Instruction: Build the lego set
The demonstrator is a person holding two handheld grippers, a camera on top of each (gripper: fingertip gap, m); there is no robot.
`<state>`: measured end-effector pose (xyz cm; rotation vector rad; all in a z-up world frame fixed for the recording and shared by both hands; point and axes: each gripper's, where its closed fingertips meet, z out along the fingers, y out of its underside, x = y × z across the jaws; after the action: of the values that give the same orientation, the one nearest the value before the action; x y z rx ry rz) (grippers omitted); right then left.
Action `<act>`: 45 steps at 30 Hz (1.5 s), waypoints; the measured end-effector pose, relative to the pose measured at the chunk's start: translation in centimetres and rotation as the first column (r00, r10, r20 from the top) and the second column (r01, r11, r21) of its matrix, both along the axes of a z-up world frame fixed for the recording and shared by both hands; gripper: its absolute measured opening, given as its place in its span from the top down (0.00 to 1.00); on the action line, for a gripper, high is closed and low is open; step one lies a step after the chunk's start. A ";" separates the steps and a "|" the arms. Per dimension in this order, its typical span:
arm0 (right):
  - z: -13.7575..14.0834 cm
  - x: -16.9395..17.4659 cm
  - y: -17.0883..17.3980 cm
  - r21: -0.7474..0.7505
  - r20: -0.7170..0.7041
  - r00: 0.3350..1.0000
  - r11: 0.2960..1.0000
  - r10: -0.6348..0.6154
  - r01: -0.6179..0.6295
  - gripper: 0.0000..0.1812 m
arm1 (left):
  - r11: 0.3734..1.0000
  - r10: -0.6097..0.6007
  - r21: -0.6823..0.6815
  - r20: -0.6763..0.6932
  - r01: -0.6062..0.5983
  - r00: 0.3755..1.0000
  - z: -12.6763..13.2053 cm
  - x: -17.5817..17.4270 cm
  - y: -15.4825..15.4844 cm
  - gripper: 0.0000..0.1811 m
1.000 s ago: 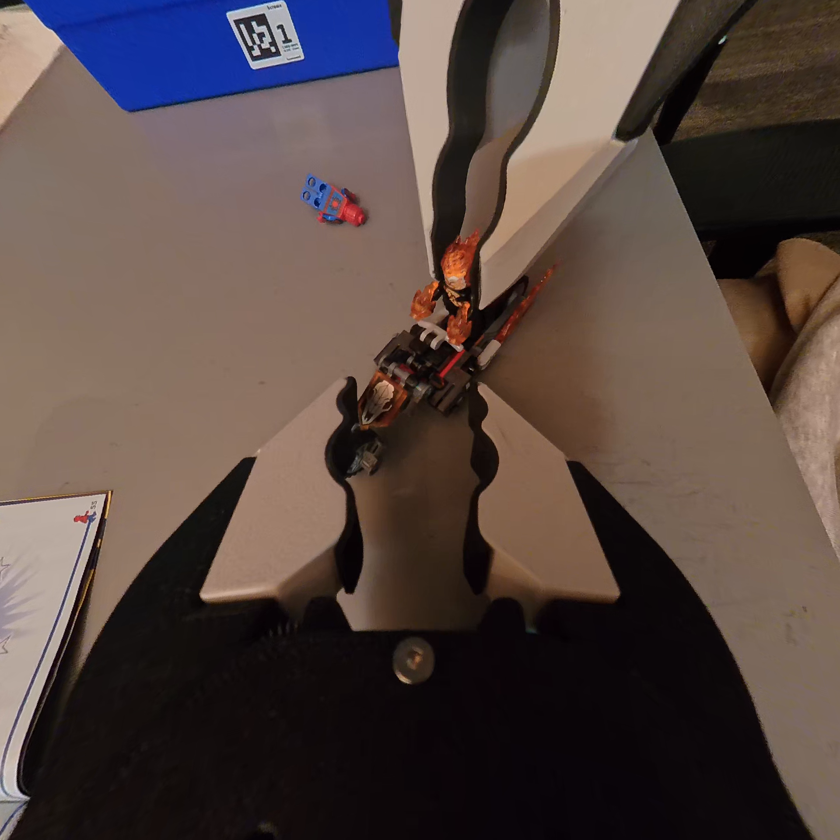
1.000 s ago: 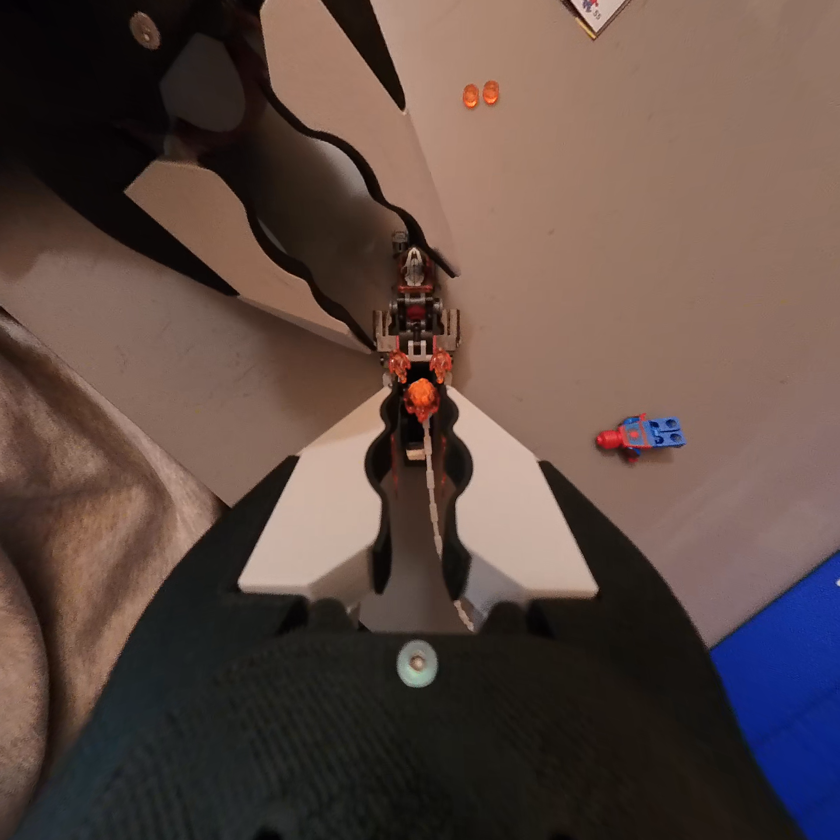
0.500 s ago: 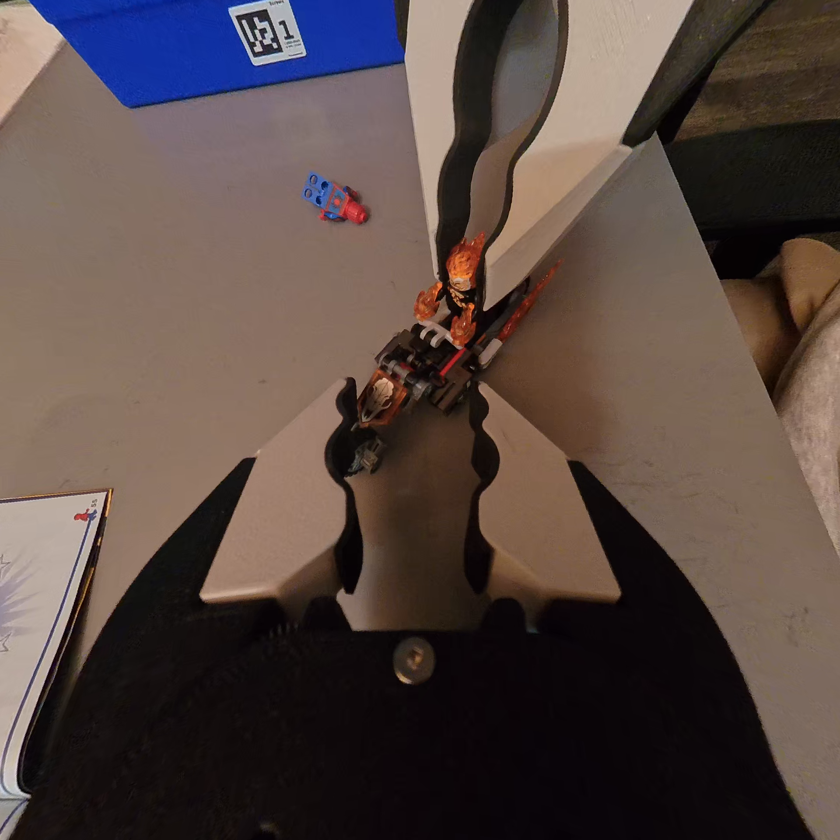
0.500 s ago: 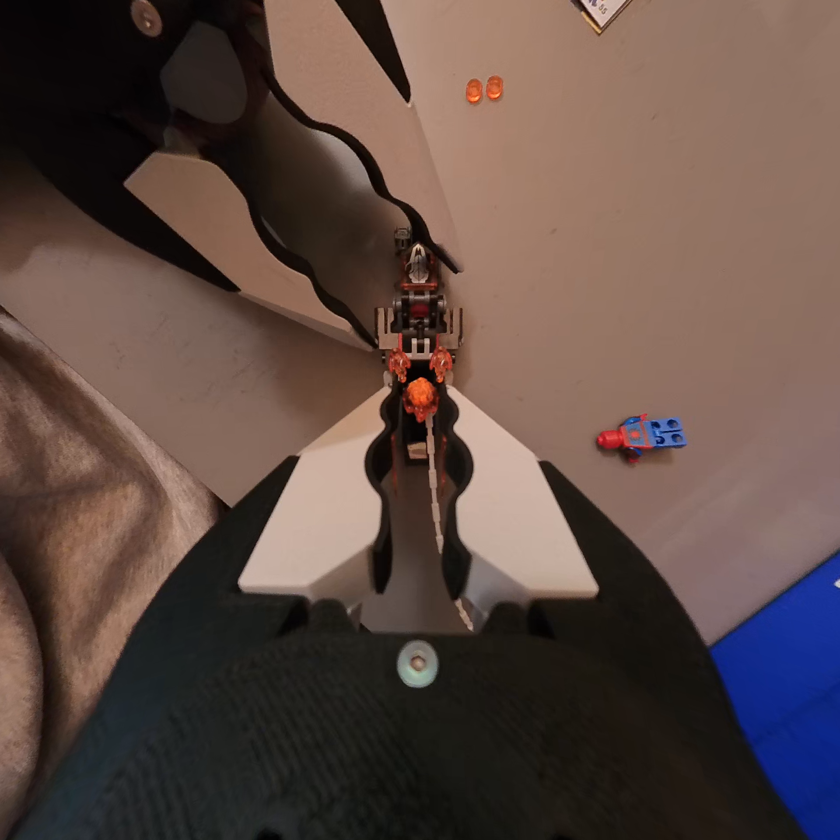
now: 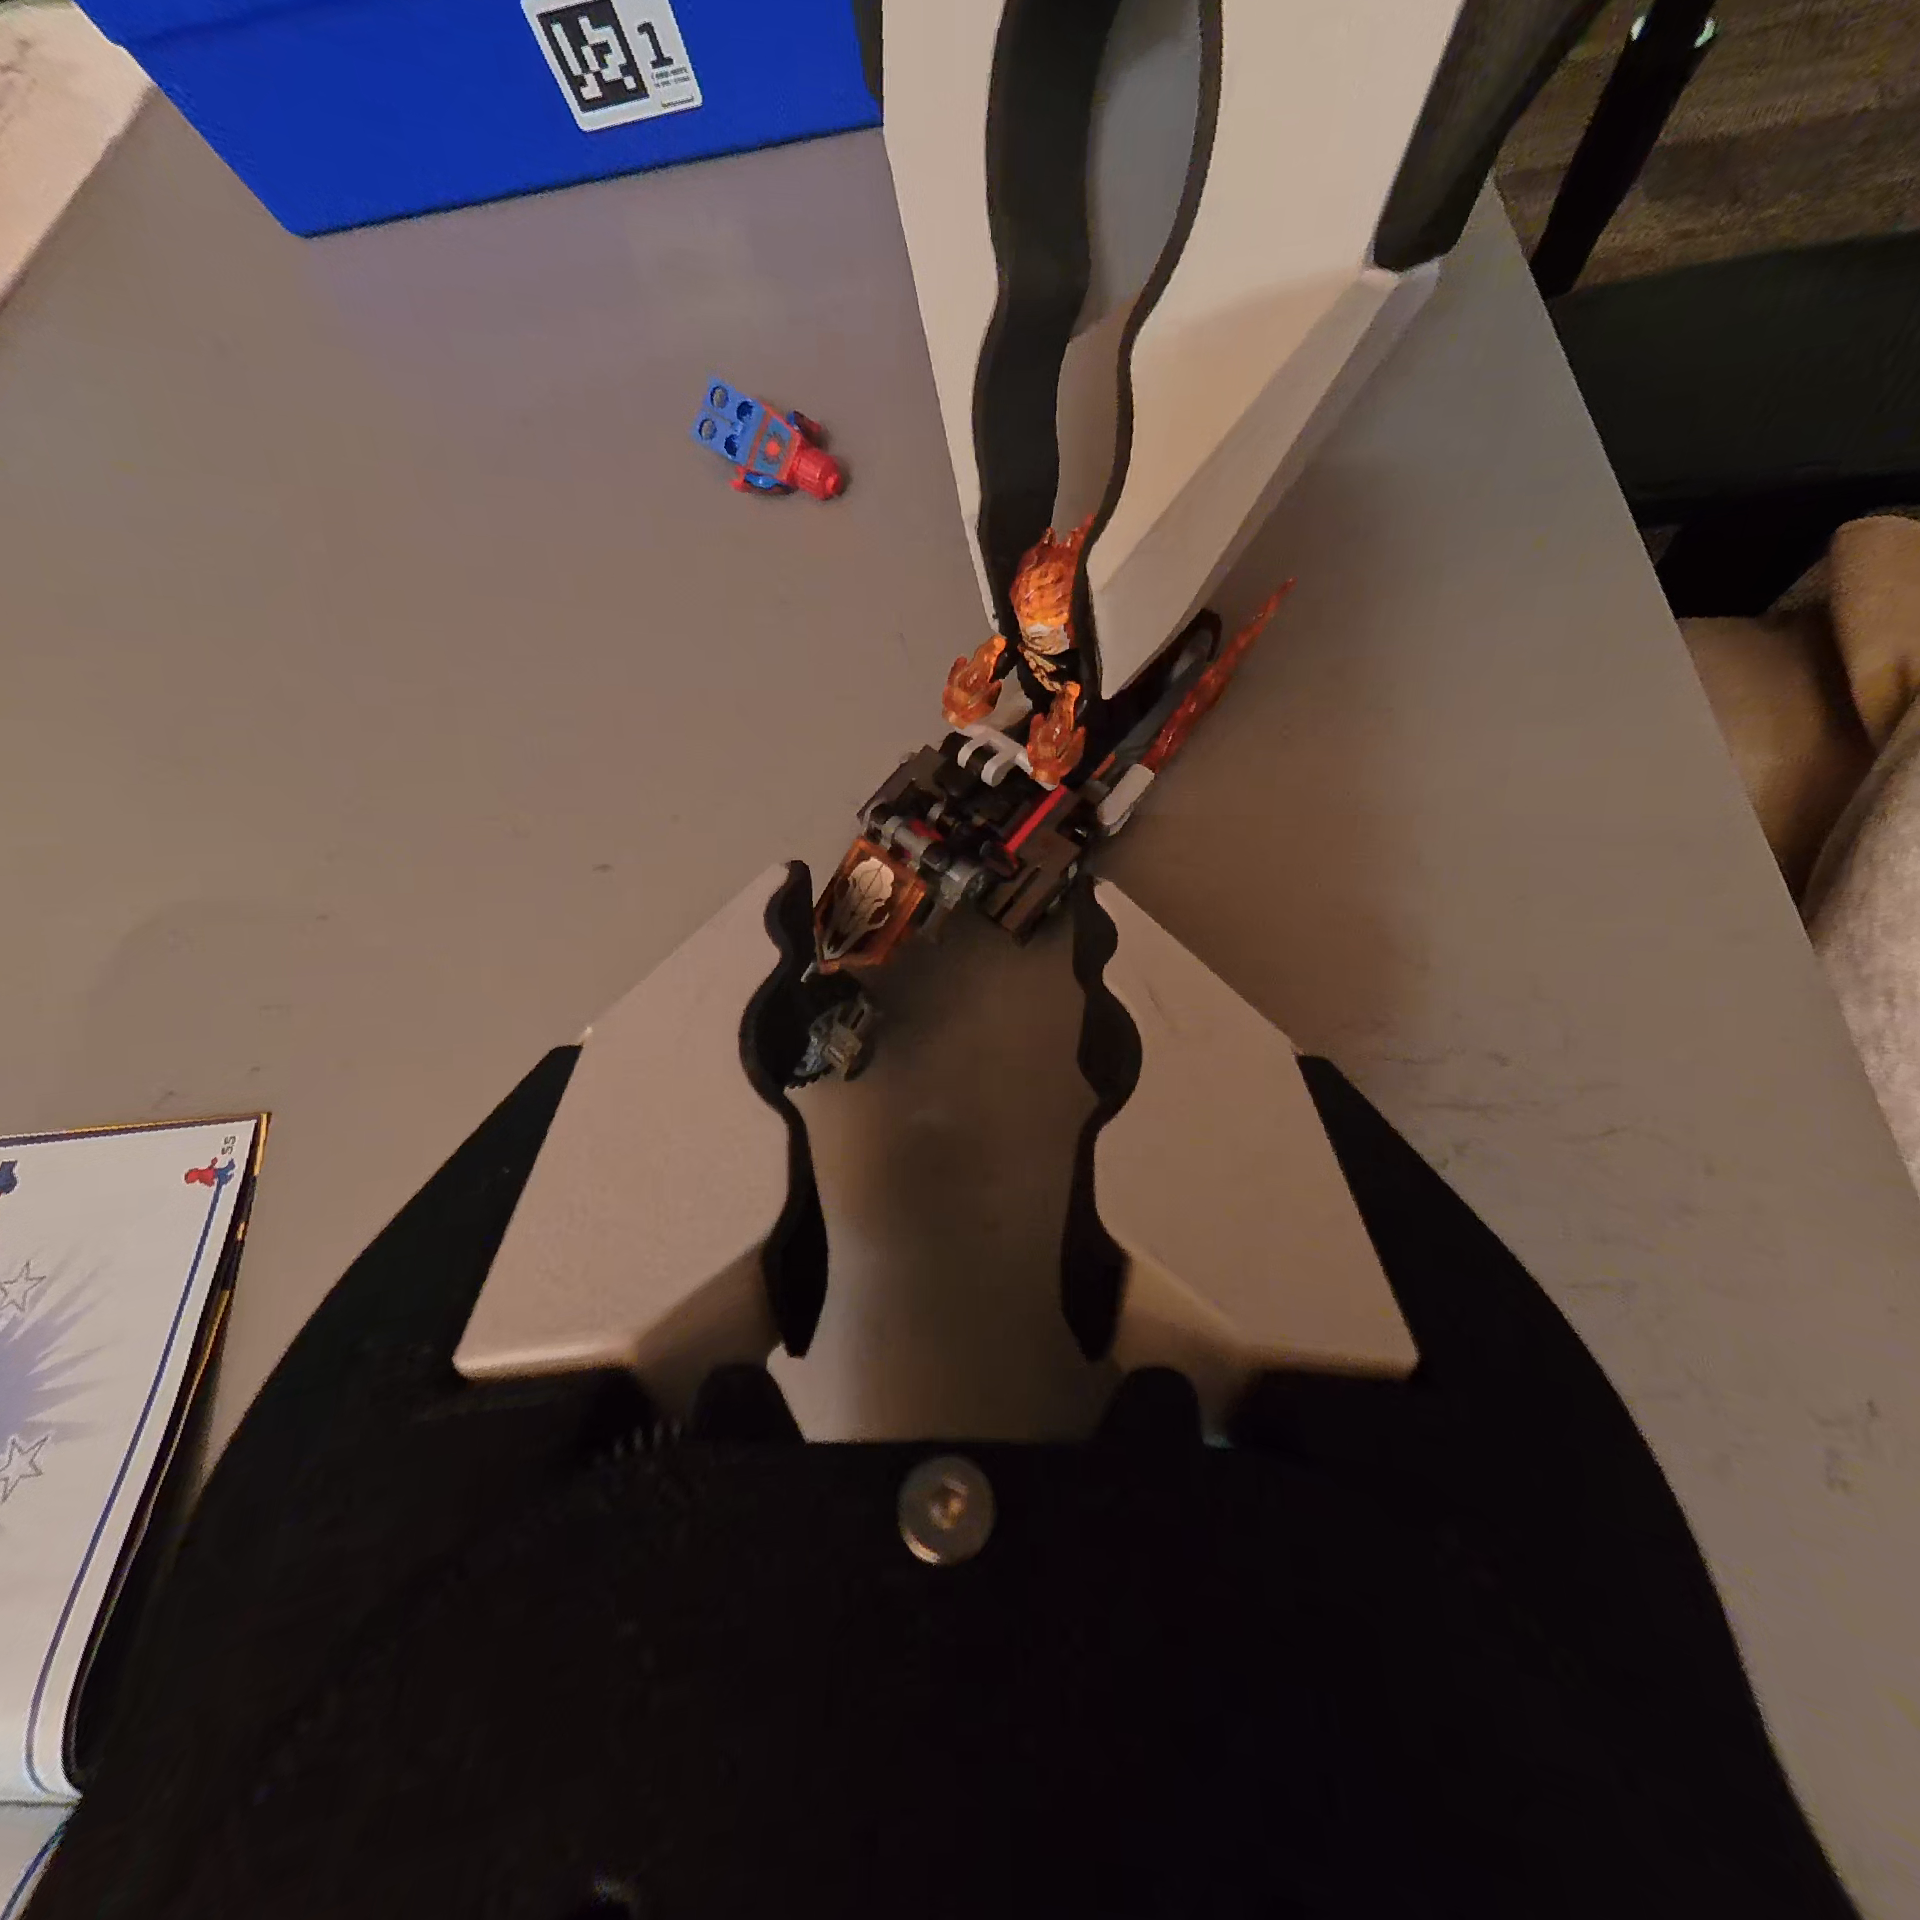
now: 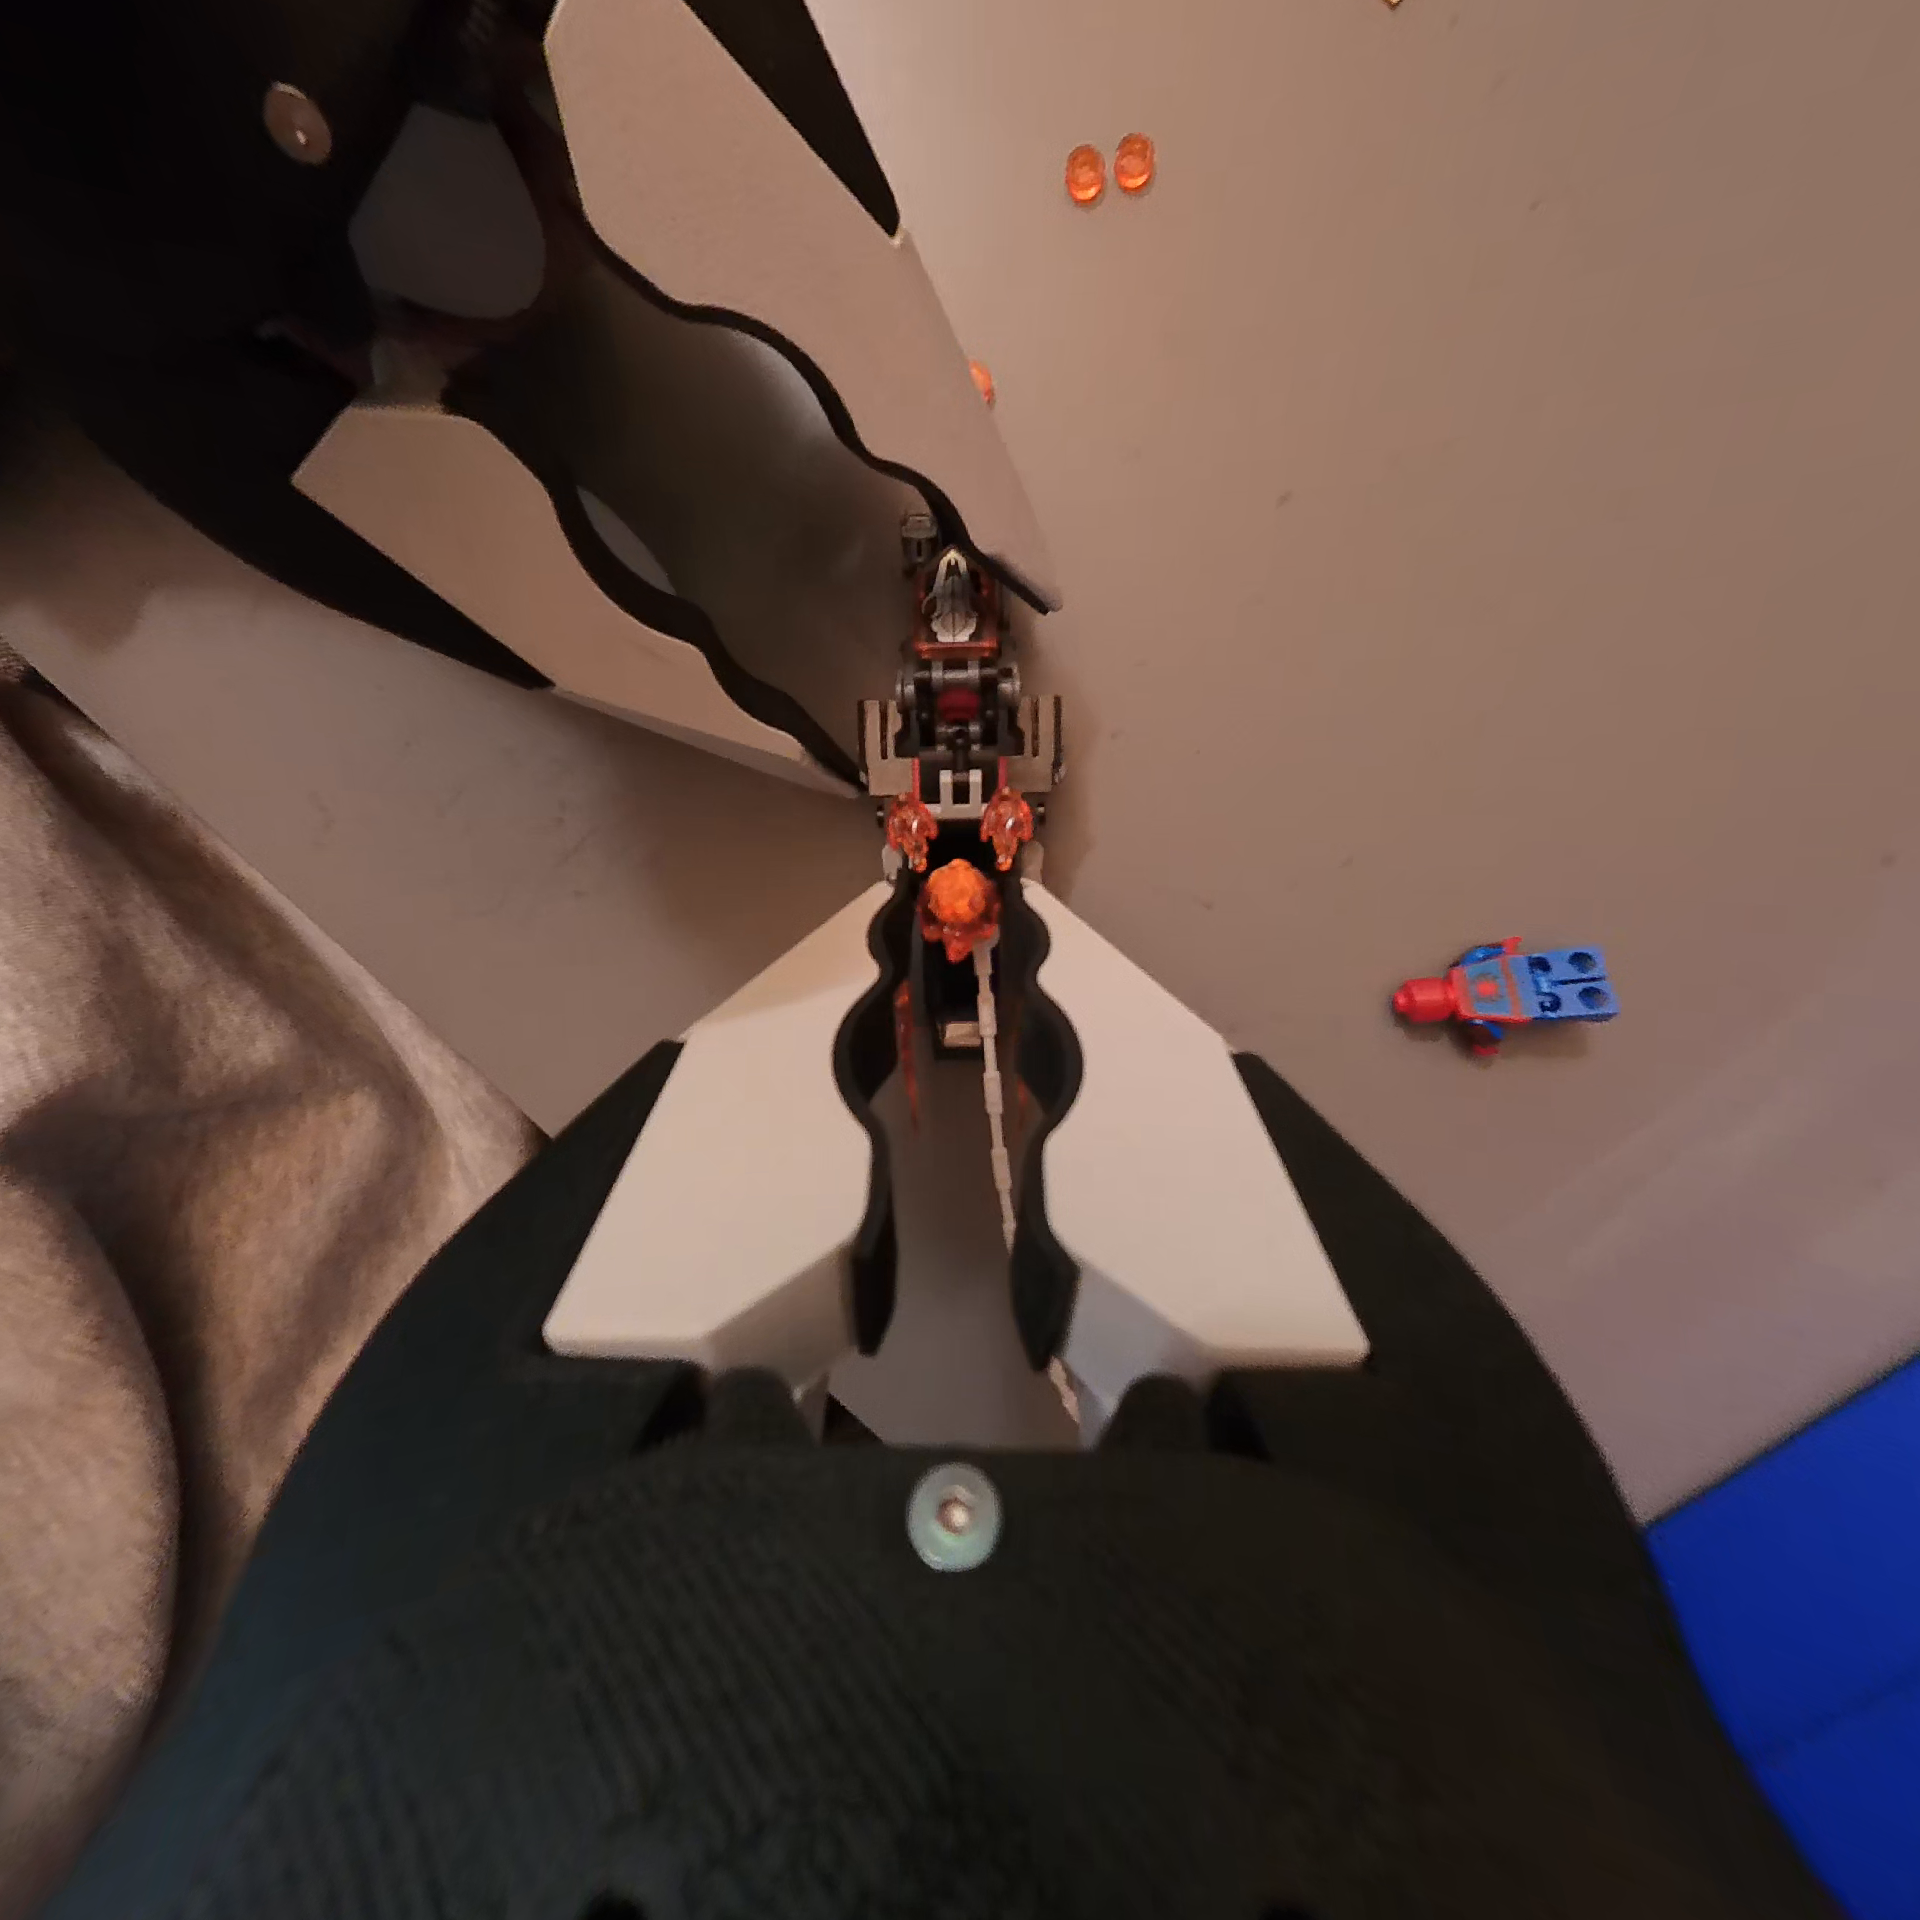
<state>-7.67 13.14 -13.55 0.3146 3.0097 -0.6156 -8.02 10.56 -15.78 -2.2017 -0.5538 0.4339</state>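
Now your left hand-held gripper [image 5: 940,894] spreads wide around the bike's [image 5: 977,831] front, bracing it on the surface [image 5: 416,675], while your right hand-held gripper [image 6: 961,904] pinches the flame-headed rider [image 6: 961,904] narrowly, probably seating him.

The left gripper [image 5: 940,894] reaches forward low over the surface, its two pale fingers [image 5: 665,1153] spread into a wide V with dark wavy inner pads. Its jaws stand apart; the left fingertip lies against the front of the lego motorcycle [image 5: 971,831] and the right fingertip touches its side, though a firm grip cannot be told. The right gripper [image 6: 961,894] comes in from the opposite side, facing the left one. Its jaws are drawn close together, and the tips pinch the flame-headed minifigure [image 6: 961,909] seated on the motorcycle. Both grippers' black bodies fill the lower part of their own views.
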 end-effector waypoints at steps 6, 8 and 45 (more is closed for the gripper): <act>-0.1 0.1 0.0 0.004 0.003 1.000 1.000 0.001 -0.001 0.92 | 1.000 -0.003 -0.004 0.001 0.003 1.000 -0.1 0.0 0.0 0.73; -0.1 0.2 0.0 0.007 0.000 1.000 1.000 0.007 -0.007 0.91 | 1.000 -0.005 -0.006 0.000 0.005 1.000 -0.1 0.1 0.0 0.73; -0.8 0.5 -0.7 -0.073 -0.183 0.967 0.979 0.176 -0.192 0.89 | 0.987 0.011 0.158 0.031 -0.016 0.999 1.8 0.3 -0.5 0.72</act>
<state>-7.12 12.45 -14.32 -0.0270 3.1136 -0.7971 -7.72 10.09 -14.01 -2.0565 -0.5993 0.3524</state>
